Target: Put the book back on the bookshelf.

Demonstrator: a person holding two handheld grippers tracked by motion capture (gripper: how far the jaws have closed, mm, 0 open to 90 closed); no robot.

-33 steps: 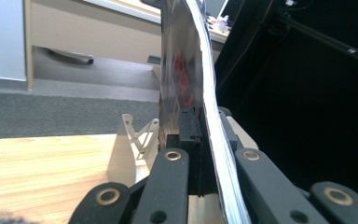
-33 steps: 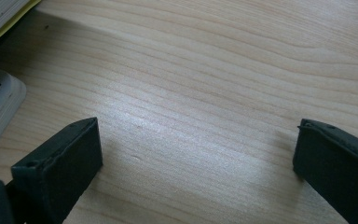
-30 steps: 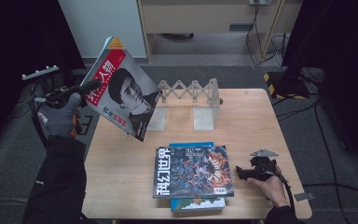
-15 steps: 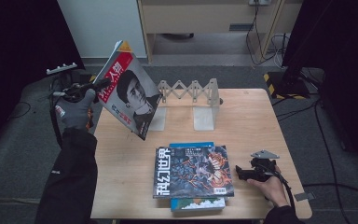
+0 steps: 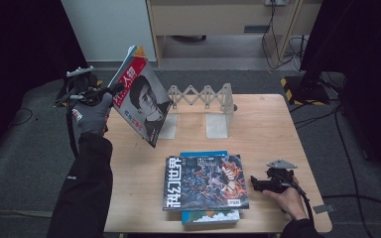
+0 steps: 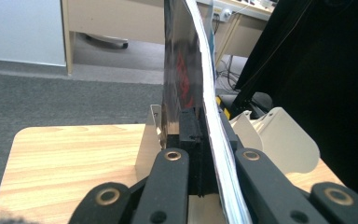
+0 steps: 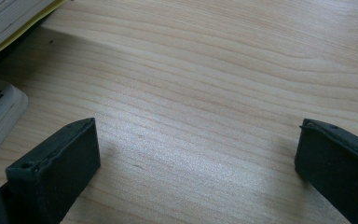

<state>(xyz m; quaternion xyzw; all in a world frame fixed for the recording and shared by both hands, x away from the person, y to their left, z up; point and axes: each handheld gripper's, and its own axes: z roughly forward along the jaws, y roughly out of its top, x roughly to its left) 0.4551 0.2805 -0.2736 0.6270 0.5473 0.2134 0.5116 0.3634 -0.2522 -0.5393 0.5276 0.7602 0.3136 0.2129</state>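
On the table [image 5: 278, 124]: light wood top, largest thing in the high view, dark carpet all round it.
Magazine stack [image 5: 206, 183]: lies flat at the near middle of the table, dark illustrated cover on top, blue-edged ones under it sticking out at the far and near edges.
Held magazine [image 5: 141, 96]: red cover with a face on it, up in the air over the far left corner of the table, tilted, top edge leaning left, lower corner pointing down toward the wood. Clear of the stack and of the rack. Left gripper view shows it edge-on, pages [image 6: 214, 140] running up between the black jaws.
Rack [image 5: 203, 106]: pale accordion-type book rack with upright end plates, far middle of the table, just right of the held magazine, not touching it as far as I can tell.
Left gripper [image 5: 110, 90]: in a gloved hand at far left, jaws clamped together on the held magazine's left edge.
Right gripper [image 5: 254, 184]: rests low on the table at near right, just right of the stack, pointing left at it. Jaws wide apart, bare wood between them, stack corner at the left edge of the right gripper view [image 7: 0, 112].
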